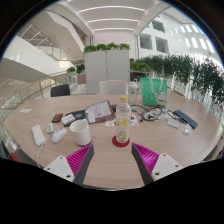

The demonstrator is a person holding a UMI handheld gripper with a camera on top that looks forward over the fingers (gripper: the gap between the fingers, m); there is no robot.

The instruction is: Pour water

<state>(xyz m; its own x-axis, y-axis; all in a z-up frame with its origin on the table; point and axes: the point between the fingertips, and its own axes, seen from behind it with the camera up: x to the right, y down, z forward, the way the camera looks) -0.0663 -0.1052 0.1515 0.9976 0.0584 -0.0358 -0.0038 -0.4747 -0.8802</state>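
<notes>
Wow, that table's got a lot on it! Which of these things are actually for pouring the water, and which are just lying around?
For the job, most likely:
- bottle on a red coaster, just ahead of the open gripper
- white mug, a likely place to pour

Just lying about:
- green containers
- white box
- small items beside the mug
- dark objects beyond the bottle

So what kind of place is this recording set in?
Probably an open office atrium or lounge. There is a round wooden table with a bottle and white cup, white cabinets topped with plants, and upper-floor balconies. The gripper is open.
</notes>
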